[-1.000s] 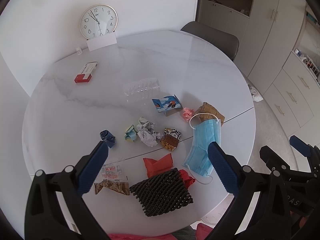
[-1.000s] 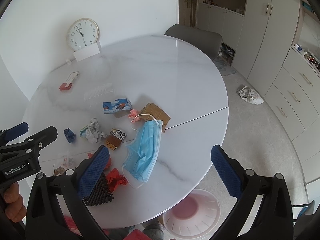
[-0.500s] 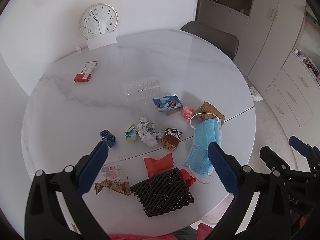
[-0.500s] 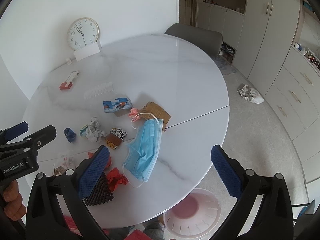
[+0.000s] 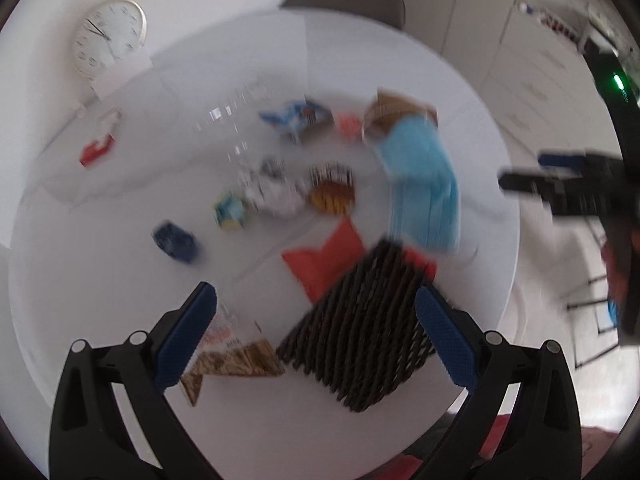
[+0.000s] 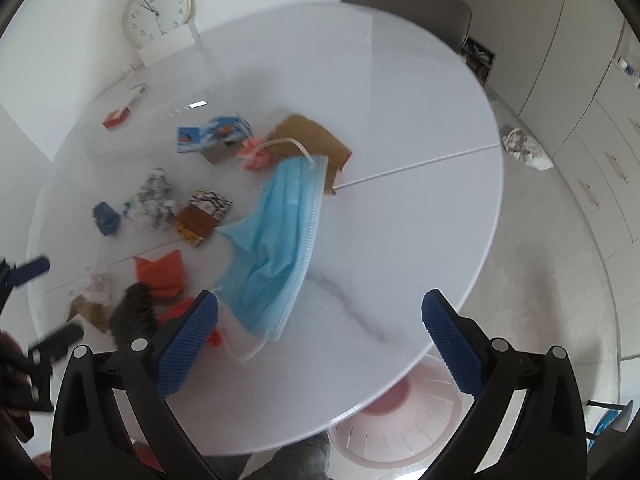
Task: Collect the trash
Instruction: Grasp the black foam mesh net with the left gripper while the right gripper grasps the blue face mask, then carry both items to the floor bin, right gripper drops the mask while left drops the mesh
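While both grippers hang wide open and empty, the left gripper (image 5: 316, 312) is nearer the black mesh pad (image 5: 356, 332), lying just ahead between its jaws near the table (image 5: 100, 272) edge, apparently untouched; blur hides contact.

My left wrist camera looked down along the spread fingers of the left gripper (image 5: 316, 320) from close above the near edge of the round table (image 5: 352, 72), its picture blurred. My right wrist camera sat higher and further right, facing forward and down past the open right gripper (image 6: 320, 332). Both views shared the blue mask (image 5: 424, 184), the black mesh (image 5: 360, 332) and the wall clock (image 6: 158, 10) far ahead. Each camera caught the other gripper at its edge.
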Action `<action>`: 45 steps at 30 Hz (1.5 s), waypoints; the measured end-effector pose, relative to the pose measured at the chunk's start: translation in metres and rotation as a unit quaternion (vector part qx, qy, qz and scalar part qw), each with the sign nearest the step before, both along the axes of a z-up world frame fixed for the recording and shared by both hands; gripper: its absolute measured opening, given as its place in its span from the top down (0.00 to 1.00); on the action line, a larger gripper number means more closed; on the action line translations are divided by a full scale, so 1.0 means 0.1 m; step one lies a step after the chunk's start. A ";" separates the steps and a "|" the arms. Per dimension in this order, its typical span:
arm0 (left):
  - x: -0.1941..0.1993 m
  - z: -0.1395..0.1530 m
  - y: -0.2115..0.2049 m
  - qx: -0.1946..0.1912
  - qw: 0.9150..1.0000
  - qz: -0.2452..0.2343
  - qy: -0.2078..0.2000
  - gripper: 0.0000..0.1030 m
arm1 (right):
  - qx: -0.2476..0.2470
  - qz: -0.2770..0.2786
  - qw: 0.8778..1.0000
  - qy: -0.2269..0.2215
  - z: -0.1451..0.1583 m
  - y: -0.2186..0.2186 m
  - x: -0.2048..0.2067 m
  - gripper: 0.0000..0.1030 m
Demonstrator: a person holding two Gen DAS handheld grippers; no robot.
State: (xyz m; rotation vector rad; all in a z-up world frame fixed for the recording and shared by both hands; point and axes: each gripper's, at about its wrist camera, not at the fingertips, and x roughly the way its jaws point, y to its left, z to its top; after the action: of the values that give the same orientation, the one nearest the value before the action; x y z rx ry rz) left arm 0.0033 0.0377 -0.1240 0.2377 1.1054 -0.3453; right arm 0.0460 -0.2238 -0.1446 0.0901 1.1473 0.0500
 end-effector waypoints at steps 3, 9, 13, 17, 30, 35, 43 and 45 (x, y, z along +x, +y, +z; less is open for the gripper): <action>-0.04 -0.10 0.06 -0.017 1.000 0.004 0.012 0.08 | 0.027 -0.011 1.000 0.007 -0.19 -0.05 0.16 0.05; -0.04 -0.21 0.17 -0.039 0.999 0.019 0.022 0.08 | 0.089 -0.054 0.994 0.038 -0.53 -0.08 0.48 0.21; 0.01 -0.20 0.19 -0.033 0.999 -0.019 0.019 0.08 | 0.149 -0.059 0.986 0.054 -0.63 -0.03 0.55 0.60; 0.14 -0.19 0.14 -0.024 0.994 -0.110 0.005 0.08 | 0.181 -0.061 0.980 0.057 -0.62 -0.02 0.52 0.85; 0.52 -0.46 -0.35 -0.040 0.934 -0.354 0.025 0.36 | 0.181 -0.081 0.980 -0.008 0.12 -0.13 0.11 0.90; 0.57 -0.56 -0.43 -0.074 0.913 -0.394 0.073 0.62 | 0.185 -0.122 0.975 -0.031 0.31 -0.32 -0.22 0.90; 0.51 -0.47 -0.46 -0.079 0.908 -0.404 0.072 0.84 | 0.192 -0.204 0.959 -0.043 0.34 -0.65 -0.70 0.90; 0.49 -0.40 -0.44 -0.084 0.911 -0.397 0.071 0.86 | 0.190 -0.220 0.956 -0.050 0.36 -0.73 -0.82 0.90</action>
State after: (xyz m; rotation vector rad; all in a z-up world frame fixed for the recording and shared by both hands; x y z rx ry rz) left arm 0.0528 -0.0059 -0.1639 0.5130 1.0745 -1.1963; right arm -0.0358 -0.2967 -0.1083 0.6763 0.9838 -0.1199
